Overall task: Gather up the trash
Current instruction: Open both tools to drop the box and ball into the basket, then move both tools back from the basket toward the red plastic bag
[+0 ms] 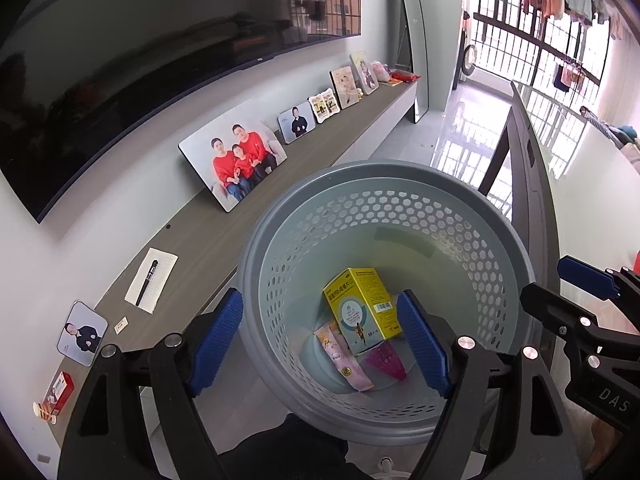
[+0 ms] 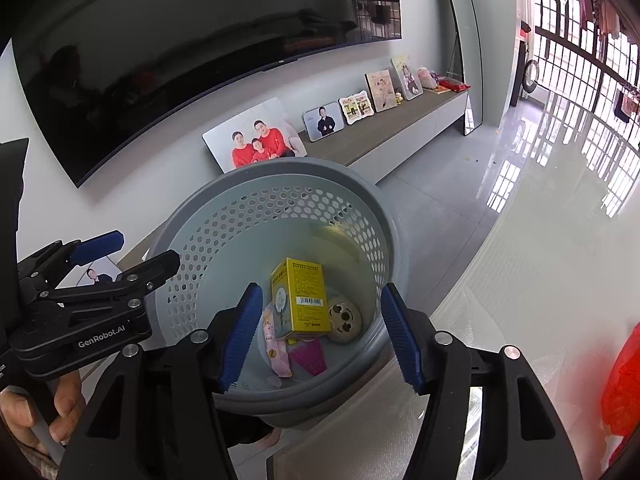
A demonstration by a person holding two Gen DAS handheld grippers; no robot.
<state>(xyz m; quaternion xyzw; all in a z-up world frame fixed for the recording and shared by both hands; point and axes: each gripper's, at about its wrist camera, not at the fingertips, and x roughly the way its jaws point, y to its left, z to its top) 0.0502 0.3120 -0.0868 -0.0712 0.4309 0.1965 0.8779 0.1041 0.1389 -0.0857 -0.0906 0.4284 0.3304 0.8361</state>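
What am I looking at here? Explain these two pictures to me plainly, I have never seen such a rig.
A person holds a two-finger tool in each hand, with a camera on each looking along its fingers. One picture is from the left gripper, the other from the right gripper. Both hang open and empty over a grey basket. In it lie a yellow box, a pink sachet, a pink wrapper and a round beige thing. Behind, a long shelf carries framed photos, a notepad with a pen and a red box.
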